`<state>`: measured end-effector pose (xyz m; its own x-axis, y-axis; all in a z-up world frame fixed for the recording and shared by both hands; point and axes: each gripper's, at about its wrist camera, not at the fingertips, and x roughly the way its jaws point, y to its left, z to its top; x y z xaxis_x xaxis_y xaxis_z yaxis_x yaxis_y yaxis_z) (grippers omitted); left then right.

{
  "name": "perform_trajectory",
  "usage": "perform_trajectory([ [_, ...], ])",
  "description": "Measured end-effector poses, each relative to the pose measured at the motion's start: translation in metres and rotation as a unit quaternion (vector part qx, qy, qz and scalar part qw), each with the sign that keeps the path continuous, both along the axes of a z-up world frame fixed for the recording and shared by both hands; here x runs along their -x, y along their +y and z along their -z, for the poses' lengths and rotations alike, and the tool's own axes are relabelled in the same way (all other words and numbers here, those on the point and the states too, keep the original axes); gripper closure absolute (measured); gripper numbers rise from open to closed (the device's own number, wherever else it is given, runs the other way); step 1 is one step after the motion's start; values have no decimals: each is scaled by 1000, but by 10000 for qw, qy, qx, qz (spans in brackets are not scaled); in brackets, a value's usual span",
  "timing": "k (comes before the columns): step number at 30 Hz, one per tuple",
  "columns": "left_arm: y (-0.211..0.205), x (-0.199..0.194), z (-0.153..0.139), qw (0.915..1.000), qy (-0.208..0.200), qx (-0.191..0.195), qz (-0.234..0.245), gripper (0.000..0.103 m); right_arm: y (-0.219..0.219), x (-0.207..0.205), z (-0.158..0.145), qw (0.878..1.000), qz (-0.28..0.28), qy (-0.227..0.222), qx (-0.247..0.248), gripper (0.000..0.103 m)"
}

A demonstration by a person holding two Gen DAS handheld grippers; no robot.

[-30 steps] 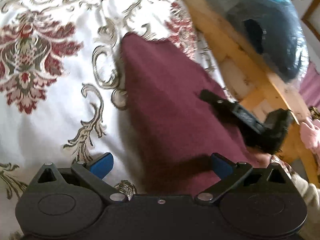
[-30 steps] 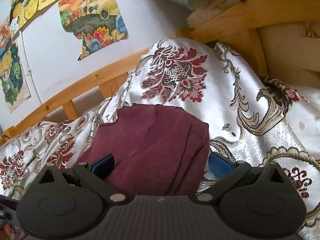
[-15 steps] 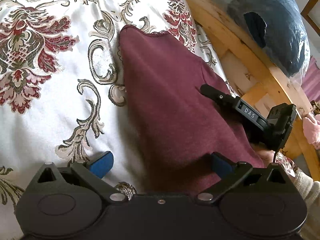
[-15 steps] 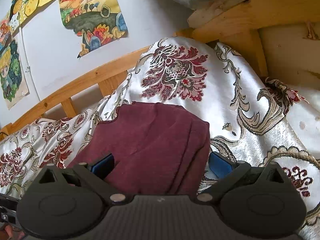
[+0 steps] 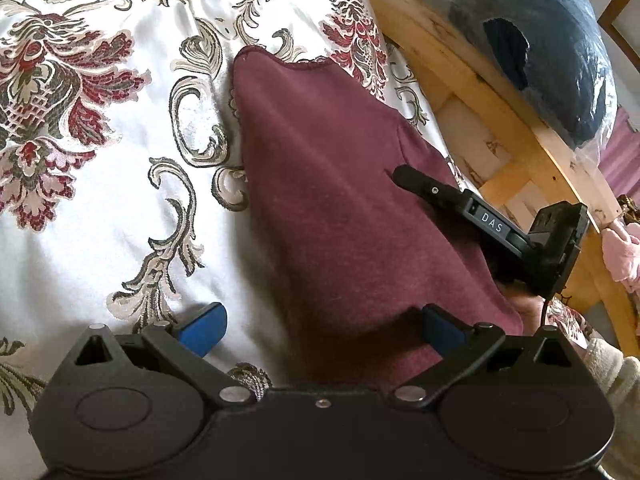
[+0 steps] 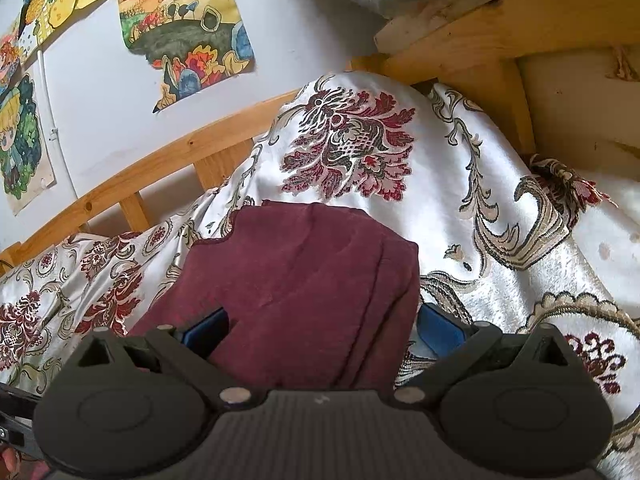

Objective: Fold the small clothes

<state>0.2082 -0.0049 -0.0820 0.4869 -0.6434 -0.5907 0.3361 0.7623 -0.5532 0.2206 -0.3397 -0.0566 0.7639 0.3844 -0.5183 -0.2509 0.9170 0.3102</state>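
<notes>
A folded maroon garment (image 5: 340, 208) lies flat on the white floral bedspread (image 5: 100, 184). My left gripper (image 5: 320, 326) is open just over the garment's near end, its right blue pad over the cloth and its left pad over the bedspread. The right gripper's black finger (image 5: 436, 192) rests on the garment's right edge in the left wrist view. In the right wrist view the garment (image 6: 296, 280) lies between the open blue pads of my right gripper (image 6: 320, 330), with a folded layer along its right side.
A wooden bed frame (image 5: 500, 120) runs along the right, with a dark bag in clear plastic (image 5: 540, 52) beyond it. Pink cloth (image 5: 620, 252) sits at the far right. A wooden rail (image 6: 140, 176) and wall pictures (image 6: 188, 36) stand behind the bed.
The left wrist view has steadied and sits slightly further back, showing more bedspread above the garment. The right gripper and the garment have hardly moved.
</notes>
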Motion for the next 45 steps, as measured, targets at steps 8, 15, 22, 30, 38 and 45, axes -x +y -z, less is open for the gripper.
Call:
perform_trajectory([
  [8,-1,1,-1,10000,-46,-39,-5,0,0,0,1,10000,0,-6,-3,1],
  [15,1,1,-2,9998,-153,73,143,1,0,1,0,10000,-1,-21,-18,1],
  [22,0,5,-3,9993,-222,182,250,1,-1,1,0,10000,-10,-27,-49,1],
  [30,8,-2,12,9953,358,861,257,1,-6,0,0,9997,-114,36,-215,0],
  [38,7,-1,15,9948,432,894,224,1,-2,-6,-2,9993,-204,274,-136,0],
  [45,7,2,14,9943,594,886,-27,4,2,-15,-5,9979,-291,580,-42,0],
])
